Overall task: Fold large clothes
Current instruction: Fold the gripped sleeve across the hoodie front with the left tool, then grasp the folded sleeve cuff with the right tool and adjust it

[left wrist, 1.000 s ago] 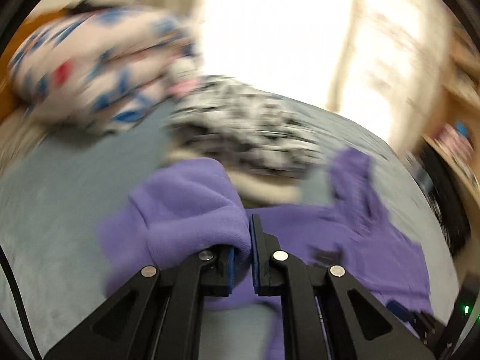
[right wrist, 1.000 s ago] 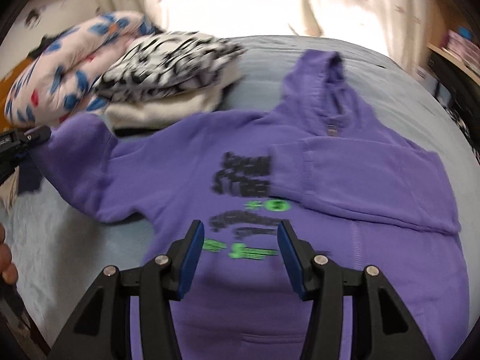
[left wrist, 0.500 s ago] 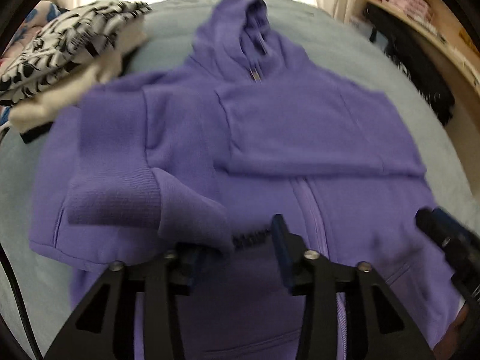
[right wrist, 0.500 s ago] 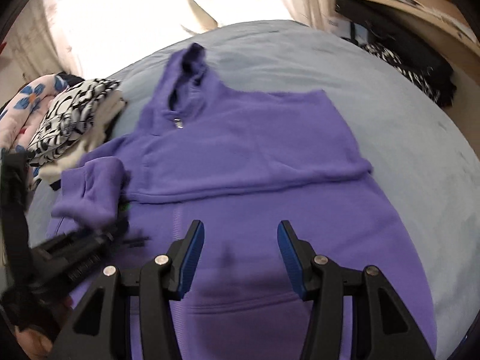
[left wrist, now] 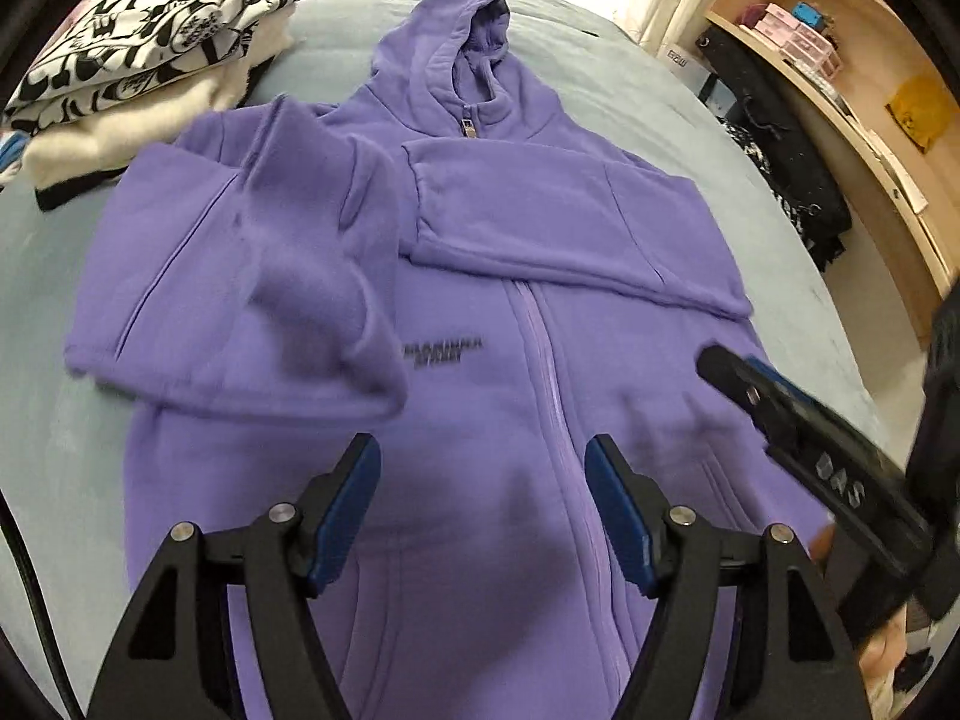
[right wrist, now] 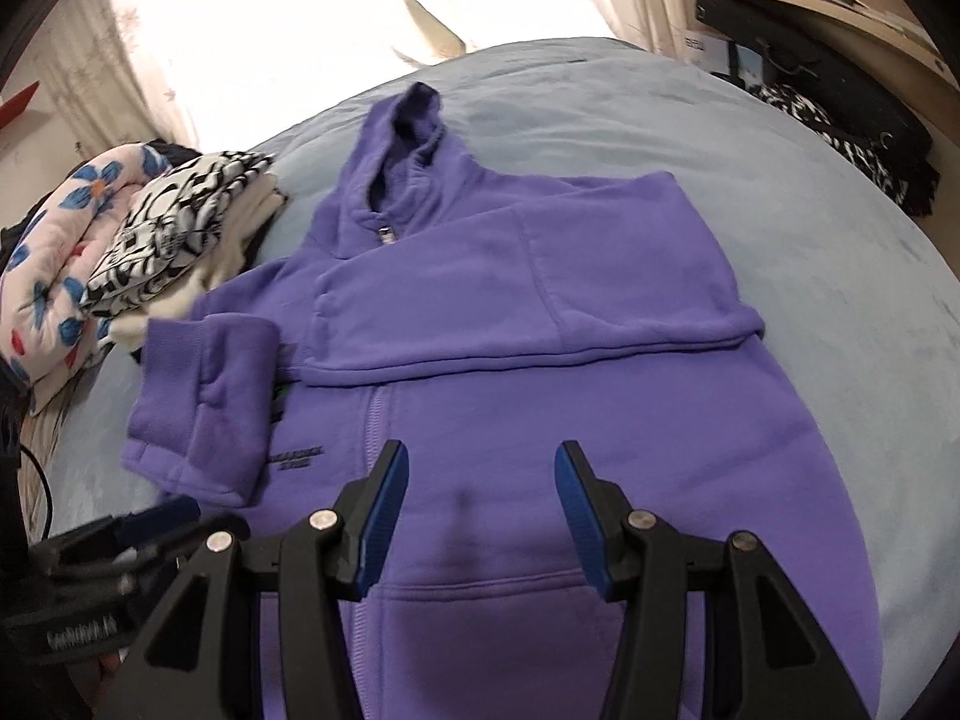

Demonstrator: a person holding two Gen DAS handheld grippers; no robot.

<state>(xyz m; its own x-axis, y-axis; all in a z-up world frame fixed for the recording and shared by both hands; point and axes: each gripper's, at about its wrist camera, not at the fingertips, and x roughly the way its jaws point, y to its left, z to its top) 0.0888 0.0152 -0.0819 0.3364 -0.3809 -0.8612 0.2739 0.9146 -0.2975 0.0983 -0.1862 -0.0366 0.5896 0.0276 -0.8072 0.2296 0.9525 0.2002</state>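
Hoodie point(left wrist: 528, 360), purple zip-up, is lying face up on the pale blue bed point(right wrist: 840, 192), hood pointing away toward the curtains. One sleeve is lying flat across the chest just under the hood, and the other sleeve point(left wrist: 288, 276) is sitting folded in but kinda lumpy, its cuff bunching up beside the zipper instead of lying flat. Left gripper point(left wrist: 483, 510) is hovering over the hoodie's lower front with its jaws spread wide; they have just been opening and nothing is sitting between them now. Right gripper point(right wrist: 483, 516) is hanging over the same lower part, jaws about half open and gripping nothing either. Off to the side of the hood, a stack of folded clothes point(right wrist: 174, 240) is waiting next to a flowery blanket point(right wrist: 54, 252). My guess is the sleeves step is basically wrapping up and the hem fold is coming next. To do that well I'd be flattening that lumpy cuff first, then taking both bottom corners of the hoodie at once, one per gripper, and bringing the hem up toward the hood evenly so the zipper line is staying straight and the sleeves aren't sliding out.
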